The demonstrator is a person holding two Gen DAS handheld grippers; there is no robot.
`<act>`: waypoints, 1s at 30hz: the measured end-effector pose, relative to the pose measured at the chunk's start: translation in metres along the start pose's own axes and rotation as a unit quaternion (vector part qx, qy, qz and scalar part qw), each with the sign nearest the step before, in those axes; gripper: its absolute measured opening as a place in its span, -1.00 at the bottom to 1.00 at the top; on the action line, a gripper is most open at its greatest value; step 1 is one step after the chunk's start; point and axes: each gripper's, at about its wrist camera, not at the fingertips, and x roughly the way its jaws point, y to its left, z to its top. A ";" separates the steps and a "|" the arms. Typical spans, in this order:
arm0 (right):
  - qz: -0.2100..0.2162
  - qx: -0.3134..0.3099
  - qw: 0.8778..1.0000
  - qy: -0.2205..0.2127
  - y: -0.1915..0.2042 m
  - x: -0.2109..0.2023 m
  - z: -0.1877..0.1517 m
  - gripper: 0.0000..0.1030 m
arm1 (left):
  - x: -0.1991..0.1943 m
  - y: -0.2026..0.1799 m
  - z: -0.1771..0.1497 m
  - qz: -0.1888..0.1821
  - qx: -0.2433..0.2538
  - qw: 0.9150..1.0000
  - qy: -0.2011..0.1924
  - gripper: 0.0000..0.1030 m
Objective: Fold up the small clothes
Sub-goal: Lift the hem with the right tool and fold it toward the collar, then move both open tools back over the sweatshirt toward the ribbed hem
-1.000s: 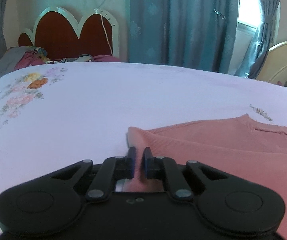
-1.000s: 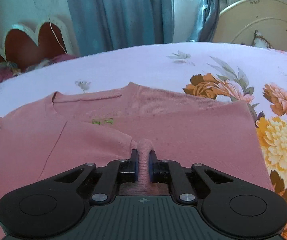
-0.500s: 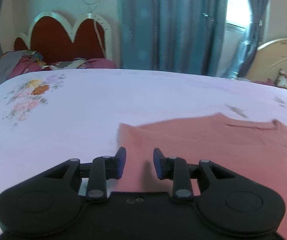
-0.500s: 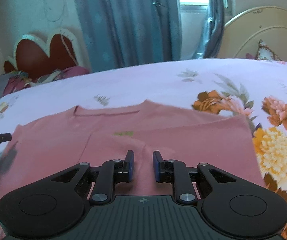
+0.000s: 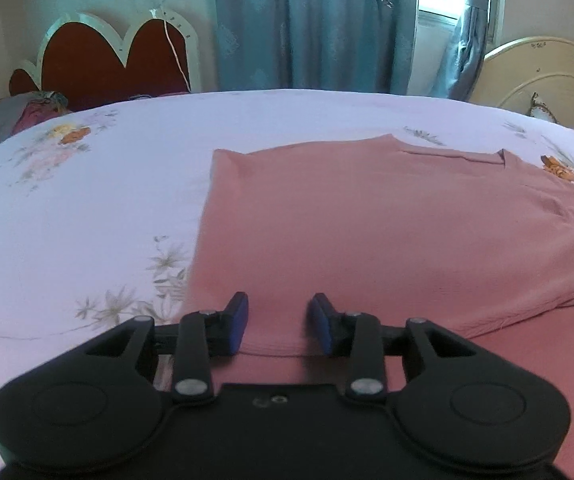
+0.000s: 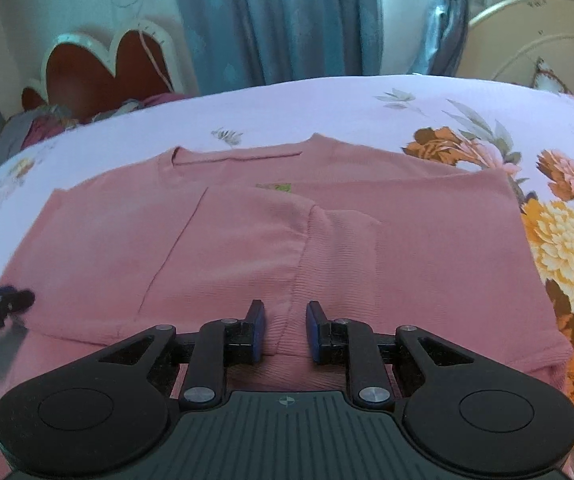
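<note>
A pink knit top (image 5: 367, 232) lies flat on the flowered bedsheet (image 5: 87, 208), both sleeves folded in over the body. My left gripper (image 5: 279, 312) hovers over the top's left part; its jaws are opening and the cloth lies under them, not pinched. In the right wrist view the same pink top (image 6: 427, 248) shows its neckline at the far side and a ribbed sleeve cuff (image 6: 339, 256) folded inward. My right gripper (image 6: 285, 322) is above that cuff's near end with jaws opening, pads clear of the fabric. The left gripper's fingertip (image 6: 11, 300) shows at the left edge.
The bedsheet (image 6: 467, 120) has large orange and yellow flowers at the right. A red heart-shaped headboard (image 5: 99, 60), blue curtains (image 5: 307, 24) and a cream headboard (image 5: 547, 76) stand behind the bed. A heap of clothes (image 5: 27, 116) lies at the far left corner.
Both grippers let go of the folded sleeves and opened. Both drew back towards the near side, so more of the top now shows ahead of them.
</note>
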 end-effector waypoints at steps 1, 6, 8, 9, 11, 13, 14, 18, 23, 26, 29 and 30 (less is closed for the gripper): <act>-0.013 -0.006 1.000 0.002 0.000 0.000 -0.002 -0.12 | 0.001 0.001 0.000 0.000 -0.001 1.000 0.000 -0.29; -0.019 -0.021 0.999 0.014 -0.006 0.000 -0.007 0.05 | 0.002 -0.003 0.001 0.009 -0.002 1.000 0.001 -0.29; -0.017 -0.022 0.999 0.017 -0.009 0.000 -0.008 0.05 | 0.000 -0.003 0.002 0.009 -0.008 1.000 0.006 -0.28; -0.015 -0.019 1.000 0.018 -0.010 -0.001 -0.008 0.05 | -0.001 -0.003 0.003 0.009 -0.011 1.000 0.009 -0.28; -0.009 -0.015 1.000 0.021 -0.013 -0.004 -0.010 0.05 | -0.002 -0.003 0.004 0.014 -0.011 1.000 0.014 -0.28; -0.003 -0.016 1.000 0.024 -0.015 -0.006 -0.013 0.05 | -0.004 -0.005 0.005 0.023 -0.009 0.999 0.020 -0.28; 0.001 -0.014 1.000 0.023 -0.016 -0.009 -0.012 0.05 | -0.007 -0.006 0.006 0.027 -0.012 0.999 0.023 -0.30; 0.021 -0.032 0.999 -0.001 -0.013 -0.033 -0.011 0.05 | -0.026 -0.012 0.005 0.035 -0.022 0.999 0.019 -0.30; 0.047 -0.043 0.998 -0.006 -0.011 -0.052 -0.016 0.05 | -0.049 -0.027 -0.003 0.030 -0.018 0.999 0.016 -0.27; 0.054 -0.044 0.998 0.001 -0.008 -0.056 -0.023 0.05 | -0.060 -0.034 -0.007 0.028 -0.017 0.999 0.016 -0.26; 0.058 -0.046 0.997 0.008 -0.006 -0.062 -0.032 0.05 | -0.070 -0.039 -0.012 0.023 -0.012 1.000 0.017 -0.18; 0.059 -0.045 0.997 0.010 -0.004 -0.065 -0.035 0.06 | -0.074 -0.040 -0.014 0.022 -0.010 1.000 0.018 -0.18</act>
